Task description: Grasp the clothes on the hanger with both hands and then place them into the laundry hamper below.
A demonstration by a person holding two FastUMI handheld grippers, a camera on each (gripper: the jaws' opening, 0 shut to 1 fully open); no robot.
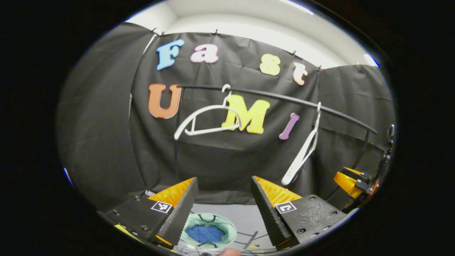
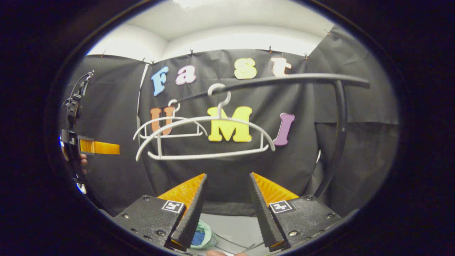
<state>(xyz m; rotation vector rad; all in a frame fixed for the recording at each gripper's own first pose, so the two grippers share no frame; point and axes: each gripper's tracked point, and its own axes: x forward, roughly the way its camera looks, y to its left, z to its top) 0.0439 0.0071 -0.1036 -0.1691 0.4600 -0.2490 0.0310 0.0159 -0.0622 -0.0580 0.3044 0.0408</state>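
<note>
Two white hangers hung bare from the black clothes rail in the left gripper view: one hanger near the rail's left end, the other hanger farther right, seen almost edge-on. Well below the rail, the left gripper stood with its fingers spread apart, nothing between them. Between those fingers, down on the grey floor, sat the round pale-green laundry hamper, and inside it lay the blue clothes. At the rail's right end the right gripper showed.

In the right gripper view, the right gripper was likewise wide open and empty beneath the rail. Both hangers overlapped under it. Low by the left finger, the hamper's rim peeked out with blue cloth inside. Far left of the rail, a hand held the left gripper.
</note>
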